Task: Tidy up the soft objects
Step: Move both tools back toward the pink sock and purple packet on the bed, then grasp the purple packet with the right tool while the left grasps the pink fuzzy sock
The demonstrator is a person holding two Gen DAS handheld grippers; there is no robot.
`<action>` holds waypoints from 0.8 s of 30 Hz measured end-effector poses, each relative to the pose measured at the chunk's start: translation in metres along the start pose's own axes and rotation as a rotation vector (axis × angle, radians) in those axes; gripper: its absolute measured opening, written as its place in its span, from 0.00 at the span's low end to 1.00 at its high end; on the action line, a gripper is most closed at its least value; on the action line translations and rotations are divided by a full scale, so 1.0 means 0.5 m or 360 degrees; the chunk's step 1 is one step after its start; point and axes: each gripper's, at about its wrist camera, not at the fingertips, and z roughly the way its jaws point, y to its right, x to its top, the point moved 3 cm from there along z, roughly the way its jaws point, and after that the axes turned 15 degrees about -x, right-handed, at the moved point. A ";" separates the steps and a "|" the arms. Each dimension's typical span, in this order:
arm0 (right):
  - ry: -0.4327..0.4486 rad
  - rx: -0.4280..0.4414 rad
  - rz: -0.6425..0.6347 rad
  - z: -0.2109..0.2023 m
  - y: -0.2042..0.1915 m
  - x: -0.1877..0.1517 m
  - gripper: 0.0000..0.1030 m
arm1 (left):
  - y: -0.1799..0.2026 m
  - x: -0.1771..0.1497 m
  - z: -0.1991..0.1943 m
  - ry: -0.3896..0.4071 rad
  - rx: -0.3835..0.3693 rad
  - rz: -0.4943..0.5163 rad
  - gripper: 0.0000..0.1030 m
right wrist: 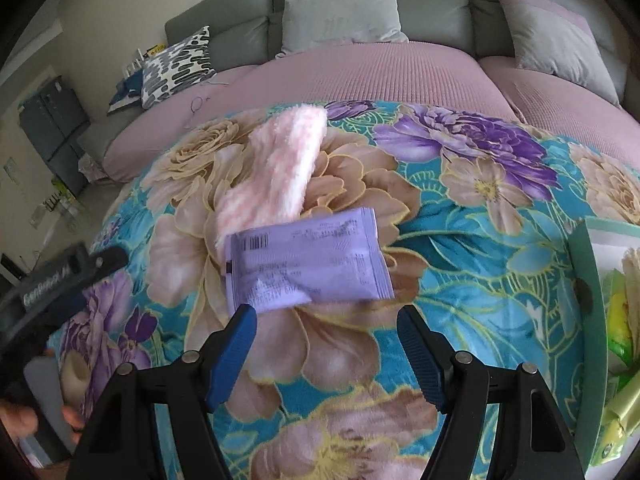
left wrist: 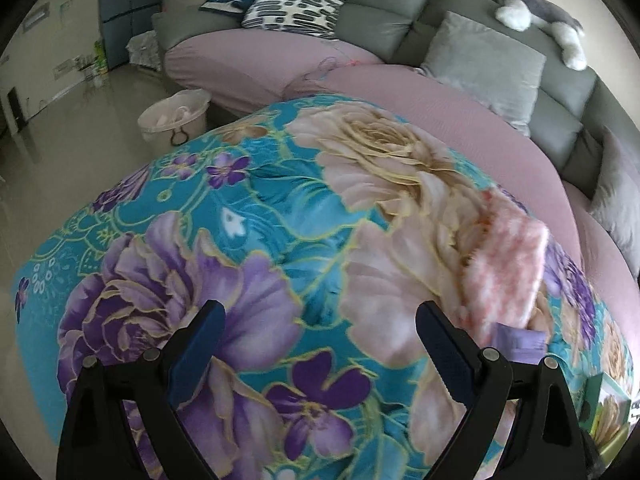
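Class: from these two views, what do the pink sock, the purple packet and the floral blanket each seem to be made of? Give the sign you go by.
Pink sock: fluffy knit yarn, by its fuzzy, matte nap.
Purple packet: thin plastic film, probably; smooth, creased, printed with a barcode.
Floral blanket: soft fleece or plush, it seems; printed flowers, short pile, no shine.

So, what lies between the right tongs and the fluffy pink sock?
A flat purple plastic packet lies there on the floral blanket, overlapping the sock's near end; the right wrist view shows it.

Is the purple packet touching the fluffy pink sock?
Touching. In the right wrist view the purple packet lies across the lower end of the fluffy pink sock, covering it with no gap.
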 end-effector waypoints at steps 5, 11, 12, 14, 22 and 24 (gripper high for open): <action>0.0023 -0.0059 0.0046 0.013 -0.009 0.064 0.74 | -0.021 0.001 0.013 -0.0033 0.0028 -0.0003 0.93; -0.0062 -0.0122 0.0044 0.057 -0.031 0.116 0.74 | -0.048 0.004 0.017 -0.0042 0.0041 -0.0047 0.93; -0.0077 -0.0119 0.0052 0.065 -0.035 0.122 0.74 | -0.053 0.005 0.016 -0.0042 0.0040 -0.0054 0.93; -0.0111 -0.0121 0.0045 0.079 -0.047 0.130 0.74 | -0.060 0.007 0.016 -0.0040 0.0040 -0.0067 0.93; -0.0205 -0.0246 -0.0085 0.116 -0.079 0.108 0.74 | -0.067 0.005 0.027 -0.0068 0.0032 -0.0072 0.93; -0.0205 -0.0265 -0.0108 0.110 -0.075 0.097 0.74 | -0.064 0.004 0.030 -0.0074 0.0023 -0.0068 0.93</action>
